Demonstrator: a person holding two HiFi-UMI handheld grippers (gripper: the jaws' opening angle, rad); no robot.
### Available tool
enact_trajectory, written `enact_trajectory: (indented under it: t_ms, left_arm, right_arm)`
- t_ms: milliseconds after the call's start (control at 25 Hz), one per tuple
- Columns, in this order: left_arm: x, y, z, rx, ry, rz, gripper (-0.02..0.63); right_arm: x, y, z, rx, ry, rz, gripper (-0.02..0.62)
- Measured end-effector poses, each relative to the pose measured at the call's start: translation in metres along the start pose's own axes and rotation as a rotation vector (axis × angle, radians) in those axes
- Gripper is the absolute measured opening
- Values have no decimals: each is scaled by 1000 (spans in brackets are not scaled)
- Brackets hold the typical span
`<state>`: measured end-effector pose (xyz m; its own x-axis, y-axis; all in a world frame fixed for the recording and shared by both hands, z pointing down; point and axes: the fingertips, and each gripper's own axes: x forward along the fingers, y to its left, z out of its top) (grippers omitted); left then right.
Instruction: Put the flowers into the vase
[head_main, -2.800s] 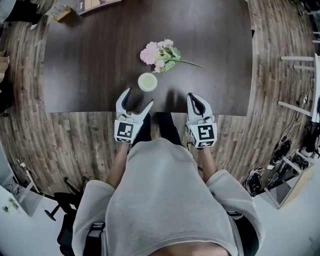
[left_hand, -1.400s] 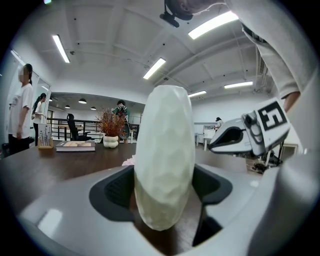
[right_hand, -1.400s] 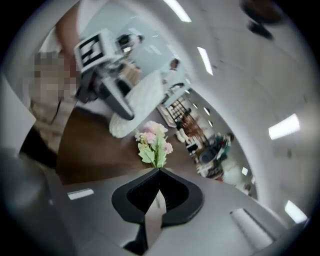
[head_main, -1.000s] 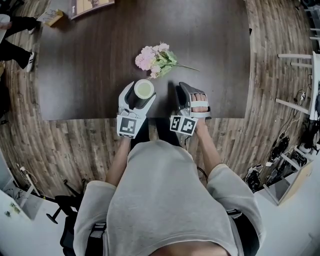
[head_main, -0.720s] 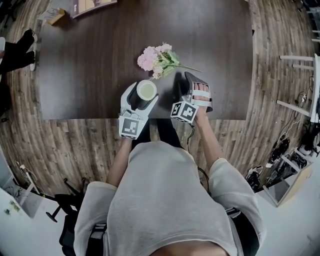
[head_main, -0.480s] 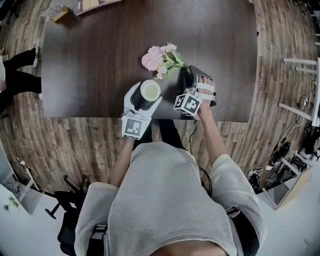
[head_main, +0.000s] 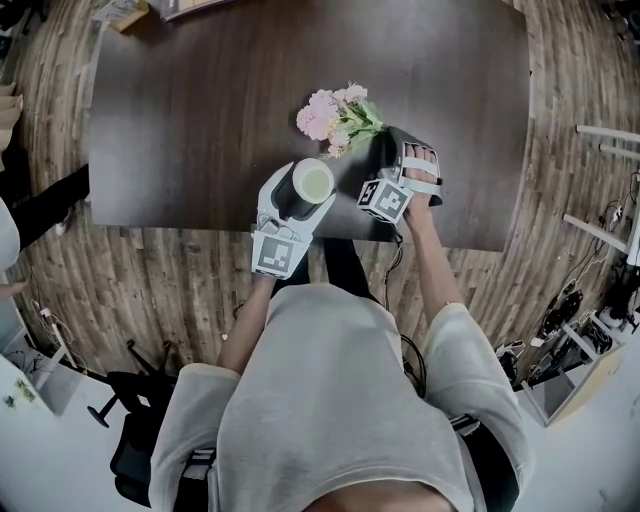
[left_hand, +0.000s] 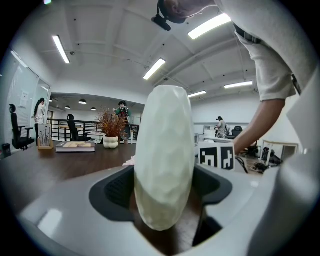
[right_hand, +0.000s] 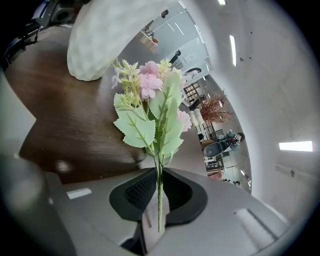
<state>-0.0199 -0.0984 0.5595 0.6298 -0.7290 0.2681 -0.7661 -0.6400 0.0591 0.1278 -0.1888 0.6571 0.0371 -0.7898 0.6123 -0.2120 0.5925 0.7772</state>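
A pale green dimpled vase stands near the front edge of the dark table, and my left gripper is shut on its body. In the left gripper view the vase fills the gap between both pads of the left gripper. A bunch of pink flowers with green leaves lies just behind the vase. My right gripper reaches in from the flowers' right. Its jaws have just been closing, and the thin green stem stands pinched between the pads of the right gripper. The blooms point away towards the vase.
A book and a small box lie at the table's far left corner. A potted dried plant stands further back. A person's leg shows on the wooden floor at the left, and white furniture legs at the right.
My right gripper moved forward and down to the flower stem and its jaws closed on it. My left gripper, open beside the vase earlier, has kept still on it over the last second.
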Motion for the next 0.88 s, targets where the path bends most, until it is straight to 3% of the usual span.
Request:
enact_trajectory:
  t_ms: [280,560,680,880]
  left_arm:
    - [-1,0,1,-3,-1,-2,354]
    - [1,1,2,-7,-4,-1,354]
    - [0,1,0,-12,-4,3,354]
    - [1,1,0,1,-7,4,354]
  right_arm:
    - [2,2,-2,33,6,12,29]
    - [-4,-21,-5,224,-39,-20,25]
    - [-12,-36,-2,426,-91,-20,24]
    - [-35,-74,9,925,-252,32,23]
